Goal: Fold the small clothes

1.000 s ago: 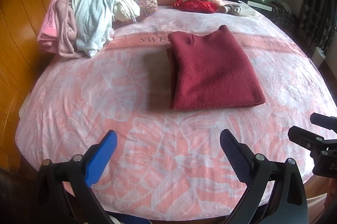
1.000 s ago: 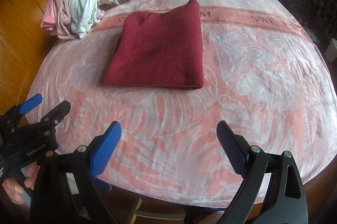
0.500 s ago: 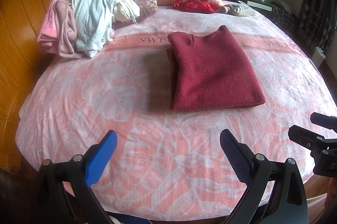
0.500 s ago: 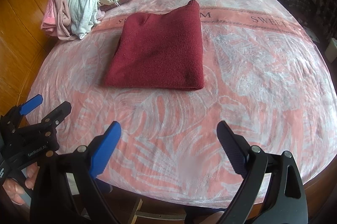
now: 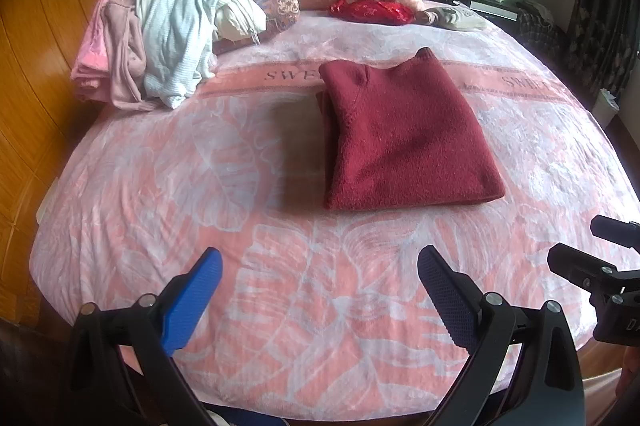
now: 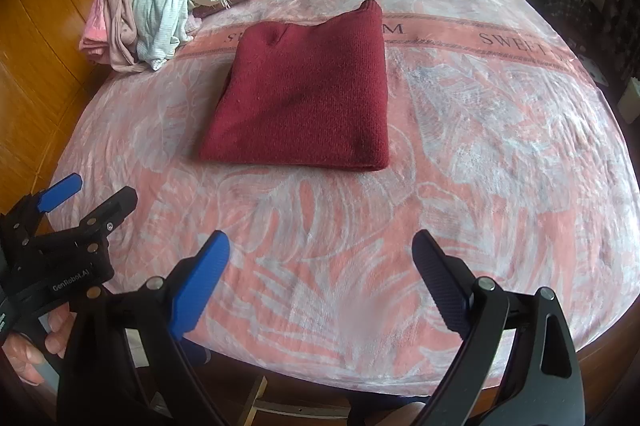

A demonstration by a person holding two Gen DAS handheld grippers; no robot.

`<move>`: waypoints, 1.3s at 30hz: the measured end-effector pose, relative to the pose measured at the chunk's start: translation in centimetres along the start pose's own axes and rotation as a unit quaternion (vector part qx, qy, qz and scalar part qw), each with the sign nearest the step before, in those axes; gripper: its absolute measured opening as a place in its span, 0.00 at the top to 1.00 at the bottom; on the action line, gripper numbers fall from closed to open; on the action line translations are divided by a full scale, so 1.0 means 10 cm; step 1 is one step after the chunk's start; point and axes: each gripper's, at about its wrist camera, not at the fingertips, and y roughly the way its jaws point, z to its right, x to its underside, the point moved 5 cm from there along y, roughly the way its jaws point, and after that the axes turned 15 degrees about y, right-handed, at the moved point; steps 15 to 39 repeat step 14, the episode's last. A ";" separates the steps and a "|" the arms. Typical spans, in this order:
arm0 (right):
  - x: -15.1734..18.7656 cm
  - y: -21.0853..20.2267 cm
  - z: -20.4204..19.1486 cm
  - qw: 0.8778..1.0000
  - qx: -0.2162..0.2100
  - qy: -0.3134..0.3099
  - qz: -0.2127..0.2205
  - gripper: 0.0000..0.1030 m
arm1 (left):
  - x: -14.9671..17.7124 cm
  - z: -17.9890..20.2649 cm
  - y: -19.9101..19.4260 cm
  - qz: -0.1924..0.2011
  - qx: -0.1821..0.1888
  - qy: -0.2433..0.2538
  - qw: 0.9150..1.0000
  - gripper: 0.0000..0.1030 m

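Bed (image 5: 168, 209) under a pink leaf-print blanket fills both views, with a dark red sweater (image 5: 404, 141) lying folded into a neat rectangle near its middle, well ahead of both tools. At the far left corner sits a loose heap of unfolded clothes (image 5: 168, 37), white and pale pink, touching a patterned pillow. The left tool (image 5: 320, 290) hangs over the near edge of the bed with its jaws wide apart and nothing between them; the right tool (image 6: 320, 278) matches it, spread and empty. The red sweater looks finished, so the heap is likely next. The risk lies there: the garments are tangled, and a pinch could lift two at once or drag the pile off the bed's edge. A careless reach across could also scuff the folded sweater open.
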 end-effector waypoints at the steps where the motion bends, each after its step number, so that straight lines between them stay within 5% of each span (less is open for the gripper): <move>1: 0.00 0.00 0.00 1.000 0.001 0.000 0.000 0.10 | 0.00 0.00 0.00 0.000 0.000 0.000 1.000 0.04; 39: -0.01 0.01 0.01 1.000 -0.001 -0.002 -0.001 0.10 | 0.00 -0.01 0.01 -0.001 -0.003 -0.002 1.000 0.04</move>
